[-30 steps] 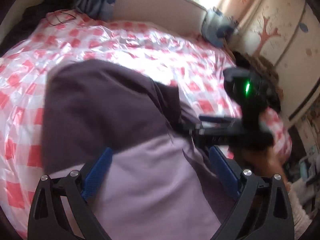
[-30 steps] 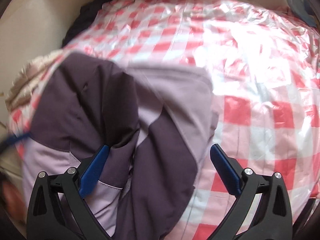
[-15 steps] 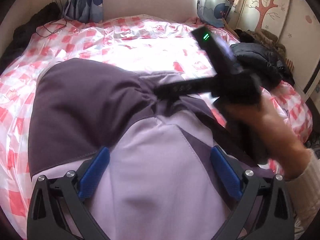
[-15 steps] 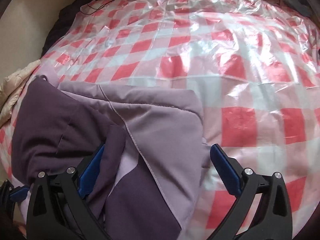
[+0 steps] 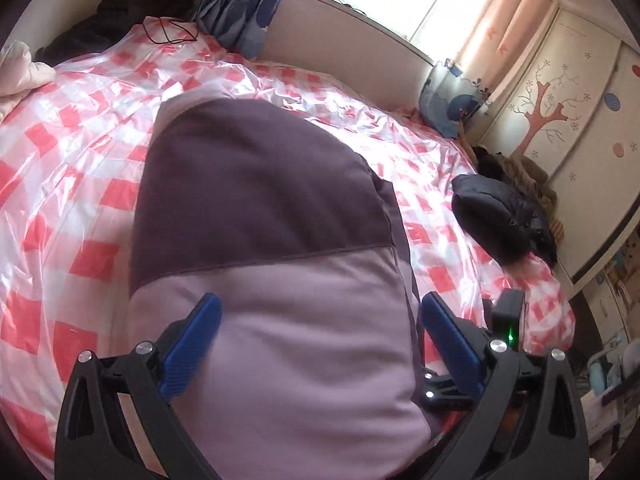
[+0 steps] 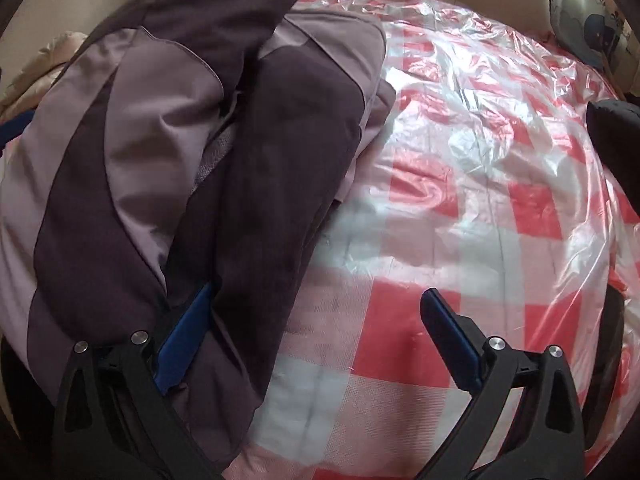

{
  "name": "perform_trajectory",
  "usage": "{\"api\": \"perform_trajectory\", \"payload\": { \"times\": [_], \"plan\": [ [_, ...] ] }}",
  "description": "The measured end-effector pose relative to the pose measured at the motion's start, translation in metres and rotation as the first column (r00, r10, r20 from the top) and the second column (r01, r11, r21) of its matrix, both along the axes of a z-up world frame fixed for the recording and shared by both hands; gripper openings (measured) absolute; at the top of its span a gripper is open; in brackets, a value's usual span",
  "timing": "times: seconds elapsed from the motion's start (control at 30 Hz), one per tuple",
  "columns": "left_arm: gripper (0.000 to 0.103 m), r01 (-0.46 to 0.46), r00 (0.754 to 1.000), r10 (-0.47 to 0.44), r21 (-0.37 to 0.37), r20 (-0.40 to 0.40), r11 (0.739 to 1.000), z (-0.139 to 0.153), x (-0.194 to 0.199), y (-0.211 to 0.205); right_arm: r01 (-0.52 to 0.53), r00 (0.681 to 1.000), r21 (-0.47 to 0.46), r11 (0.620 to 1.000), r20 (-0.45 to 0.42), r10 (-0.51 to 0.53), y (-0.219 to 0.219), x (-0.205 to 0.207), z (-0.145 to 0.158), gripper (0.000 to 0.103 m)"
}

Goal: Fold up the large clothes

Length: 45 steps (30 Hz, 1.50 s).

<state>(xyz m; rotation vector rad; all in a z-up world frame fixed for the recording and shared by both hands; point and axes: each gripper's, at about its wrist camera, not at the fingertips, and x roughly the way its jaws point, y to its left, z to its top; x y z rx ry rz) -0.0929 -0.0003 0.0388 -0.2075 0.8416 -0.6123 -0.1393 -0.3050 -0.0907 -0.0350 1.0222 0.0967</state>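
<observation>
We see purple 2-tone jacket folded in bundle on bed, over red-checked plastic sheet. Left claw wide open, blue fingers straddling jacket's light lilac end, nothing gripped. Right claw also wide open; its left finger tucked against jacket's dark fold, right finger above bare sheet. Black garment lies well apart near bed edge.

The jacket is soft matt cloth in dark and pale purple. Glossy, crinkled clear plastic sheet covers the checked cloth bed cover. Each tool has matt black plastic arms, textured blue pads and shiny metal bolts.
</observation>
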Motion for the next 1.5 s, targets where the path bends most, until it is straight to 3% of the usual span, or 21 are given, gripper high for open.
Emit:
{"api": "perform_trajectory", "payload": {
  "times": [0.07, 0.13, 0.23, 0.27, 0.33, 0.4, 0.5, 0.6, 0.7, 0.83, 0.87, 0.93, 1.0, 1.07, 1.13, 1.17, 1.23, 1.33, 1.5],
  "plan": [
    [0.096, -0.003, 1.0, 0.0, 0.102, 0.031, 0.995, -0.004, -0.003, -0.014, -0.019, 1.0, -0.038, 0.999, -0.018, 0.018, 0.002, 0.003, 0.011, 0.096],
    [0.096, -0.016, 0.998, 0.004, 0.183, 0.062, 0.983, -0.009, -0.003, -0.024, -0.008, 1.0, -0.053, 0.999, 0.016, 0.009, 0.002, -0.003, 0.033, 0.096],
    [0.096, -0.031, 0.997, 0.016, 0.209, 0.074, 0.977, -0.014, -0.003, -0.024, -0.029, 0.984, 0.085, 0.996, 0.177, 0.014, 0.003, -0.029, 0.077, 0.096],
    [0.096, -0.032, 0.997, 0.018, 0.201, 0.073, 0.979, -0.015, -0.002, -0.021, -0.031, 0.981, 0.087, 0.996, 0.193, 0.014, 0.008, -0.035, 0.08, 0.096],
    [0.096, -0.03, 0.997, 0.015, 0.199, 0.076, 0.98, -0.017, -0.001, -0.018, -0.054, 0.991, -0.057, 0.997, 0.123, 0.061, 0.03, -0.032, 0.053, 0.096],
    [0.096, -0.002, 0.998, -0.011, 0.18, 0.069, 0.984, -0.019, -0.003, -0.018, -0.07, 0.996, -0.104, 0.992, 0.039, 0.075, 0.037, -0.019, 0.017, 0.096],
    [0.096, 0.014, 0.994, -0.038, 0.234, 0.101, 0.972, -0.02, -0.01, -0.027, -0.047, 0.999, -0.017, 0.999, -0.005, 0.047, 0.021, -0.011, 0.032, 0.096],
    [0.096, -0.001, 0.993, -0.031, 0.27, 0.115, 0.963, -0.026, -0.009, -0.027, -0.011, 0.993, 0.111, 0.994, 0.122, -0.002, 0.007, -0.009, 0.087, 0.096],
    [0.096, 0.005, 0.994, -0.033, 0.246, 0.108, 0.969, -0.025, -0.006, -0.022, -0.006, 0.981, 0.361, 0.933, 0.183, -0.064, -0.002, 0.027, 0.123, 0.096],
    [0.096, 0.02, 0.995, -0.038, 0.198, 0.087, 0.98, -0.011, -0.004, -0.016, 0.018, 0.969, 0.511, 0.859, 0.203, -0.141, 0.018, 0.096, 0.12, 0.096],
    [0.096, 0.021, 0.996, -0.034, 0.153, 0.081, 0.988, -0.004, -0.001, -0.01, 0.053, 0.965, 0.504, 0.862, 0.195, -0.173, 0.021, 0.111, 0.109, 0.096],
    [0.096, -0.038, 0.995, 0.03, 0.078, 0.09, 0.996, 0.009, 0.005, 0.005, 0.148, 0.953, 0.389, 0.909, 0.188, -0.236, 0.029, 0.137, 0.077, 0.096],
    [0.096, -0.098, 0.992, 0.097, 0.017, 0.085, 0.995, 0.014, 0.019, 0.02, 0.19, 0.954, 0.374, 0.908, 0.147, -0.26, 0.029, 0.149, 0.034, 0.097],
    [0.096, -0.15, 0.987, 0.15, -0.007, 0.049, 0.989, 0.005, 0.036, 0.029, 0.231, 0.935, 0.365, 0.902, 0.172, -0.309, 0.014, 0.142, 0.014, 0.096],
    [0.096, -0.139, 0.989, 0.138, -0.027, -0.055, 0.99, -0.017, 0.053, 0.03, 0.235, 0.929, 0.389, 0.891, 0.18, -0.324, 0.003, 0.131, 0.002, 0.096],
    [0.096, -0.146, 0.986, 0.142, -0.033, -0.083, 0.989, -0.025, 0.057, 0.03, 0.232, 0.929, 0.381, 0.895, 0.185, -0.32, 0.001, 0.126, 0.0, 0.096],
    [0.096, -0.147, 0.988, 0.148, 0.03, -0.047, 0.989, -0.031, 0.053, 0.022, 0.215, 0.945, 0.361, 0.907, 0.159, -0.287, 0.001, 0.131, 0.002, 0.097],
    [0.096, -0.153, 0.987, 0.157, 0.083, -0.043, 0.985, -0.032, 0.054, 0.02, 0.201, 0.963, 0.327, 0.923, 0.105, -0.247, -0.006, 0.142, 0.027, 0.096],
    [0.096, -0.172, 0.984, 0.174, 0.038, -0.039, 0.984, -0.016, 0.069, 0.035, 0.216, 0.924, 0.302, 0.928, 0.244, -0.294, -0.002, 0.123, 0.077, 0.096]
  ]
}}
